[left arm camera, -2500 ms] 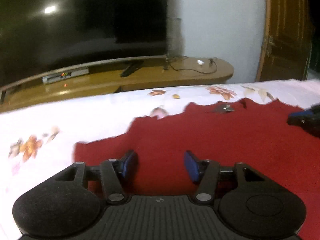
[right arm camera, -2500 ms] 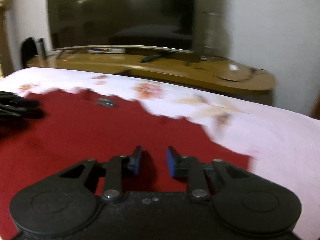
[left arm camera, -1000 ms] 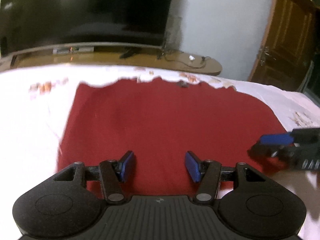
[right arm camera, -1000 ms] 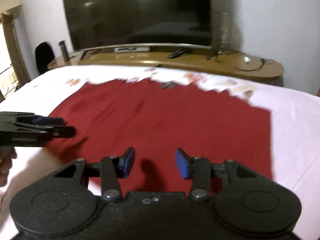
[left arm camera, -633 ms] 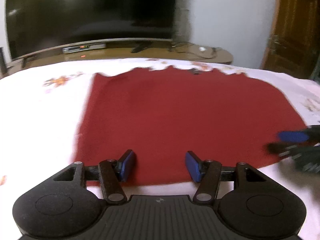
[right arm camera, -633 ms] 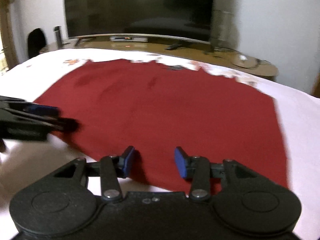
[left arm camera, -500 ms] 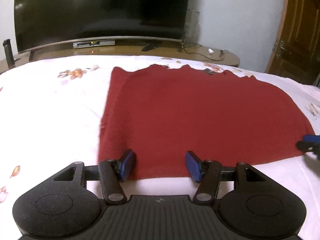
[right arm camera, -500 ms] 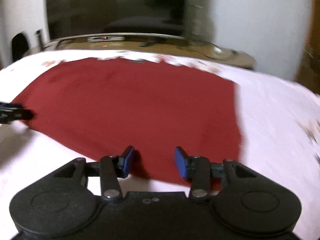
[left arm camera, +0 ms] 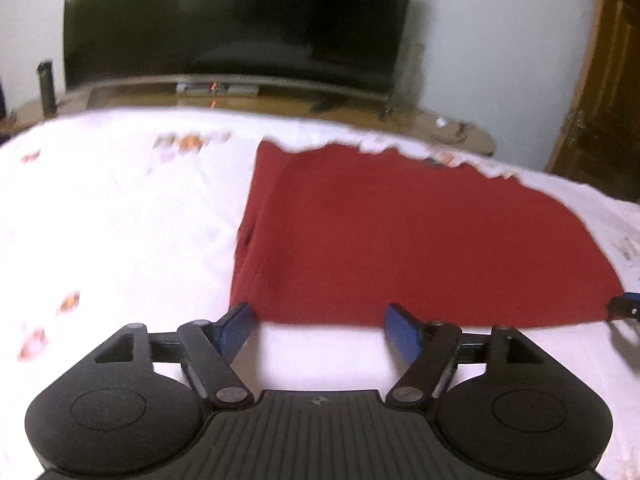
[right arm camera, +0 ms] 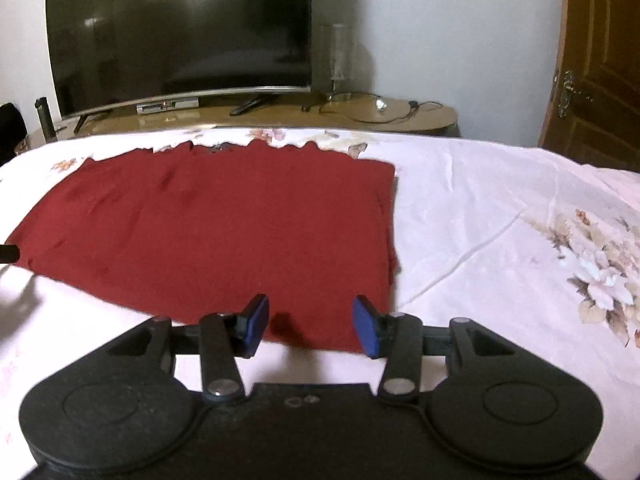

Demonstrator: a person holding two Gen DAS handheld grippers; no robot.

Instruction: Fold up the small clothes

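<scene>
A dark red cloth (left arm camera: pixel 420 240) lies flat on the white floral bedsheet (left arm camera: pixel 112 220); it also shows in the right wrist view (right arm camera: pixel 224 232). My left gripper (left arm camera: pixel 320 330) is open and empty, just in front of the cloth's near left corner. My right gripper (right arm camera: pixel 310 326) is open and empty, with its jaws over the cloth's near right corner. The tip of the right gripper shows at the right edge of the left wrist view (left arm camera: pixel 628 306). The tip of the left gripper shows at the left edge of the right wrist view (right arm camera: pixel 8 254).
A large dark TV (right arm camera: pixel 180 36) stands on a low wooden stand (right arm camera: pixel 360 114) beyond the bed. A wooden door (right arm camera: pixel 600 60) is at the right. The bedsheet (right arm camera: pixel 500 220) stretches right of the cloth, with a flower print (right arm camera: pixel 600 272).
Both grippers have drawn back from over the middle of the cloth to its near edge and moved apart, left toward the left corner, right toward the right corner. Both stayed open.
</scene>
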